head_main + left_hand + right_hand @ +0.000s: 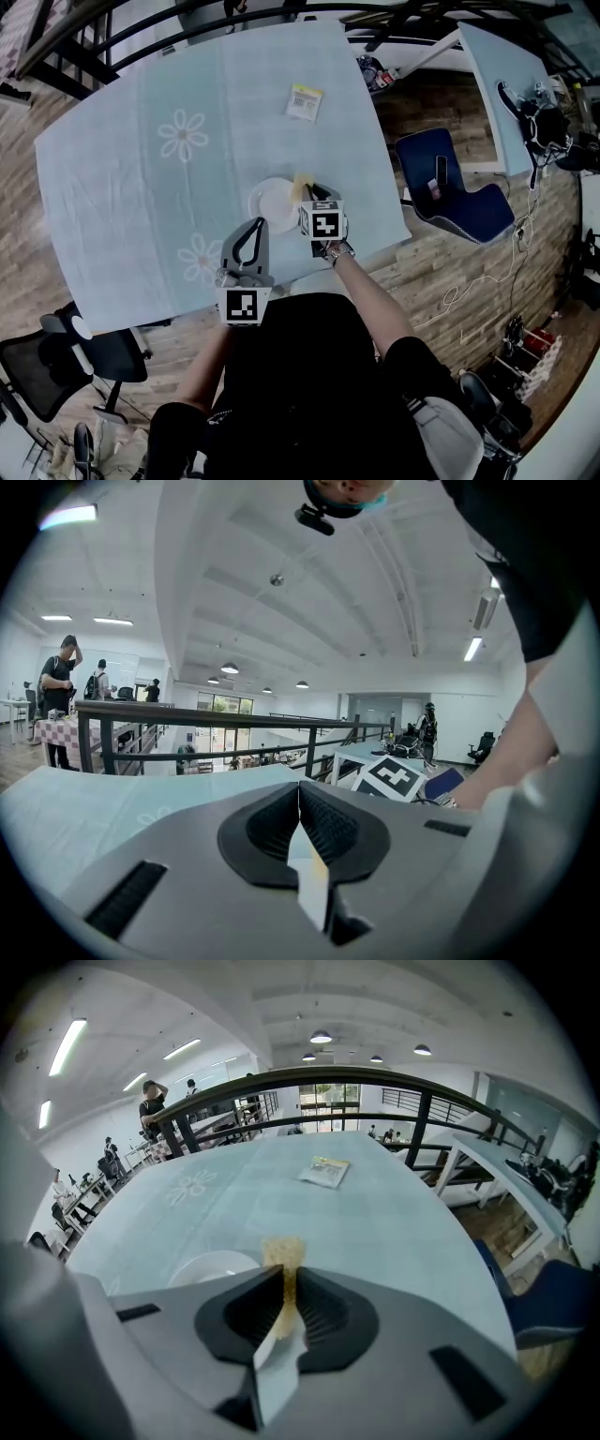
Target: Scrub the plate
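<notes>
While the right gripper (284,1271) pinches the sponge (282,1247), the step in hand is judged to be bringing it onto the plate (208,1267). The plate lies on the table (375,1213), just left of the sponge. Next: shift left, press, rub. The left gripper (300,787) is pressed together, empty.

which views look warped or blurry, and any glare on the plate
Head view: fisheye bows the table edges, corners dark; plate evenly lit, no glare. Left gripper view: heavy warping, black corners. Right gripper view: railing curves, sponge fairly sharp.
</notes>
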`<state>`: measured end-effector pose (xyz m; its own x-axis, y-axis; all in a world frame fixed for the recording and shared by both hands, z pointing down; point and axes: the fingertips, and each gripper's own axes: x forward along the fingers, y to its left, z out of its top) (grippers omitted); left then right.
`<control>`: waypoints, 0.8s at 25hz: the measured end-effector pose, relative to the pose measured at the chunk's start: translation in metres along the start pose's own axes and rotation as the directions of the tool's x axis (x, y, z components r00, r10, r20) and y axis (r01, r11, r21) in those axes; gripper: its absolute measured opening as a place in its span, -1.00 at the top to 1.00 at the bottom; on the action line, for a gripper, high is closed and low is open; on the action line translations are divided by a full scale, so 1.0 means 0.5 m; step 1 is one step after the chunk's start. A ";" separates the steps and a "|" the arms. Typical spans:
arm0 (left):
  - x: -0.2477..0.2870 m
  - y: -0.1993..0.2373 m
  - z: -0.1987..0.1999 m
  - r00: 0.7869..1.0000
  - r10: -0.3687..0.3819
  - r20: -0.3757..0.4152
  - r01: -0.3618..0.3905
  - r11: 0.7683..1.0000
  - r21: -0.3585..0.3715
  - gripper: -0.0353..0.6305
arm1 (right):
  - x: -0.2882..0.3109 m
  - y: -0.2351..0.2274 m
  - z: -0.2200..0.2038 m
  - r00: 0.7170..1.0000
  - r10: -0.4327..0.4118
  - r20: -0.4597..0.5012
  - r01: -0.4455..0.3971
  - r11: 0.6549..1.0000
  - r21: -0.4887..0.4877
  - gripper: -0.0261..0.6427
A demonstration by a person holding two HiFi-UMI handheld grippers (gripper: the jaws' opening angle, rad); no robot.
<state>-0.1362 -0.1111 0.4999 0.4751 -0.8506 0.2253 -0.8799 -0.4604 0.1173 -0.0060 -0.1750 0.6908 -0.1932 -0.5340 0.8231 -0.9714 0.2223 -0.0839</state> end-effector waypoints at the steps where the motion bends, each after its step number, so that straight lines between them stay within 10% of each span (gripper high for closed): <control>1: -0.002 -0.001 -0.002 1.000 -0.006 -0.007 0.006 1.000 0.016 0.85 | -0.004 -0.002 0.002 1.000 -0.005 0.004 0.005 1.000 0.001 0.78; 20: -0.031 0.019 -0.005 0.999 0.036 0.000 -0.036 0.999 0.024 0.85 | -0.042 0.103 0.044 0.988 0.144 0.060 -0.145 0.989 0.012 0.78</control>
<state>-0.1518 -0.1015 0.4999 0.4428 -0.8668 0.2294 -0.8963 -0.4352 0.0853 -0.0552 -0.1702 0.6571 -0.3395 -0.5441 0.7673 -0.9345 0.2879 -0.2093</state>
